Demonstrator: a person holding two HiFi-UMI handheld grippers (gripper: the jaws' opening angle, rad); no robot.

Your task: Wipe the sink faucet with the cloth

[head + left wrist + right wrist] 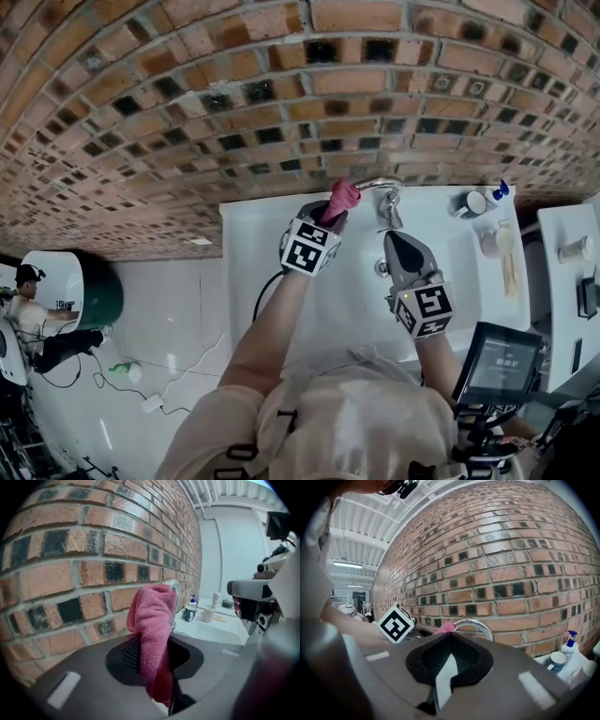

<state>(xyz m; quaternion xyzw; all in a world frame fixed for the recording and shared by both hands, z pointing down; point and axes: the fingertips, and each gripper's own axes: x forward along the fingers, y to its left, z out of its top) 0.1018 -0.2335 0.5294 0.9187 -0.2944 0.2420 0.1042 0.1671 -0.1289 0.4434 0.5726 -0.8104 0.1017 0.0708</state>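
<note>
Nearest to me, the left gripper (330, 214) is stretched forward over the white sink (272, 234), with its marker cube (308, 247) turned up to the head camera. Its jaws are clamped on the pink cloth (154, 620). In the left gripper view the cloth stands up between the two dark pads, and a folded part hangs down below them. The top of the cloth is bunched and lies against the curved chrome faucet (380, 184), at the left end of its arc. From this gripper's own camera the cloth covers most of the faucet, and only a bright strip of metal shows beside it.

The right gripper (394, 236) is a little to the right, above the basin and near the foot of the faucet. I cannot tell if it touches it. Its jaws are together at the tips and hold nothing. In the right gripper view only a thin white sliver of the sink shows lower between them. Over these jaws I see the arch of the faucet, with a small pink corner of the cloth just at its left.

Further, on the ledge at the right of the faucet, a mug (472, 203) stands beside a bottle with a blue pump (500, 191). Behind all this rises the brick wall (187, 94).
</note>
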